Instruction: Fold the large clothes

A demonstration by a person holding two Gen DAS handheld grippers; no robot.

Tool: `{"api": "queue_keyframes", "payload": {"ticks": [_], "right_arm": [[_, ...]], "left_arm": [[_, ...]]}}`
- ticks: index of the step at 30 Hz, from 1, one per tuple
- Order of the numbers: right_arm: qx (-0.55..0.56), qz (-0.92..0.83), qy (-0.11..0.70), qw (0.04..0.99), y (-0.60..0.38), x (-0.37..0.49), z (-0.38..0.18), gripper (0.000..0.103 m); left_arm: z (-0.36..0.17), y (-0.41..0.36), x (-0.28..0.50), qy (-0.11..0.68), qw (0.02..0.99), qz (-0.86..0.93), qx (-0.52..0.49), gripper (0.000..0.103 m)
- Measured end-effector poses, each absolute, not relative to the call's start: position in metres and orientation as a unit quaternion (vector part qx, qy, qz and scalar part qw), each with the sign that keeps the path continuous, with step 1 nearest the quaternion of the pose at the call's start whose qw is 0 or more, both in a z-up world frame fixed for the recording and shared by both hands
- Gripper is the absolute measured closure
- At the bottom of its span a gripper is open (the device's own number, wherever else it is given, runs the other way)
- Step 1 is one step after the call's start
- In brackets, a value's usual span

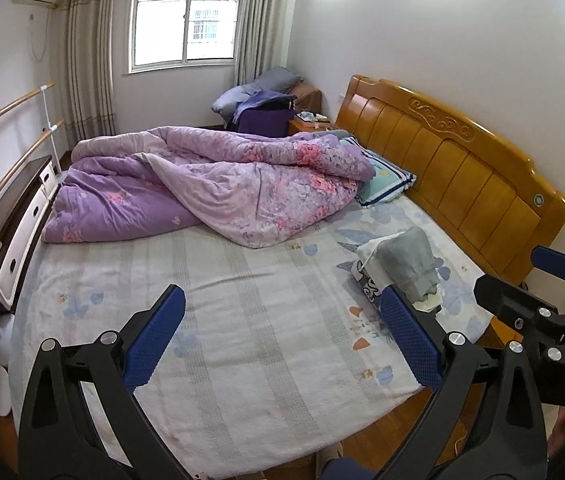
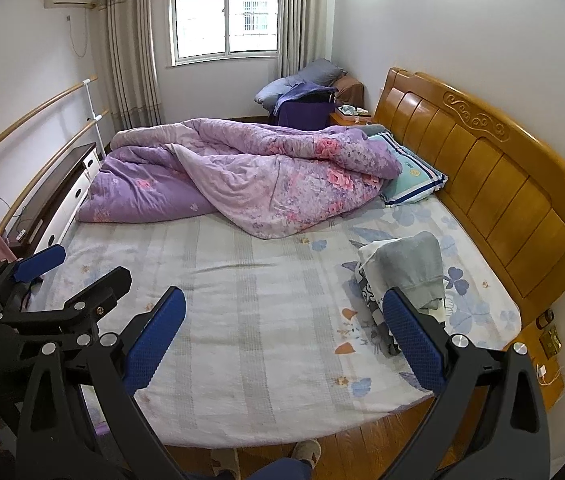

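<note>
Folded clothes on bed near headboard; quilt behind, pillow at its right.

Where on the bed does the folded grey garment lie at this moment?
In both wrist views the grey garment sits on a patterned white cloth at the right of the bed, near the wooden headboard, apart from the purple quilt.

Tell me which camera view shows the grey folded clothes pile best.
The right wrist view: the grey pile is larger there, and more of its near end shows. In the left wrist view the left gripper's finger covers its near end.
</note>
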State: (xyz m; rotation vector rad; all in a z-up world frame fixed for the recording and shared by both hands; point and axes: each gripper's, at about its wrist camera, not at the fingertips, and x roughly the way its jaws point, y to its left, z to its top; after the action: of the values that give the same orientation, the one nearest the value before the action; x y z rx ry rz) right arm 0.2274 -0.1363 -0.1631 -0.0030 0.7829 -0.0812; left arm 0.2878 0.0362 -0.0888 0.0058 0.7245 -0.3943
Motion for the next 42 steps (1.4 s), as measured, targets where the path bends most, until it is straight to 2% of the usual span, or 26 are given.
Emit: {"api": "queue_keyframes", "payload": {"ticks": [14,21,42], "right_arm": [[0.000,-0.028,0.367,0.930,-0.130,0.221,-0.154,0.008],[-0.003,-0.027,0.365,0.930,-0.126,0.220,-0.152,0.008],[-0.008,-0.021,0.367,0.930,-0.123,0.222,-0.152,0.008]], "left_arm": [[-0.075,0.044,0.278,0.336,0.923,-0.184,-0.009,0.005],[-0.072,0.043,0.274,0.317,0.935,-0.160,0.017,0.005],[-0.070,0.047,0.281,0.321,0.934,-0.159,0.014,0.005]]}}
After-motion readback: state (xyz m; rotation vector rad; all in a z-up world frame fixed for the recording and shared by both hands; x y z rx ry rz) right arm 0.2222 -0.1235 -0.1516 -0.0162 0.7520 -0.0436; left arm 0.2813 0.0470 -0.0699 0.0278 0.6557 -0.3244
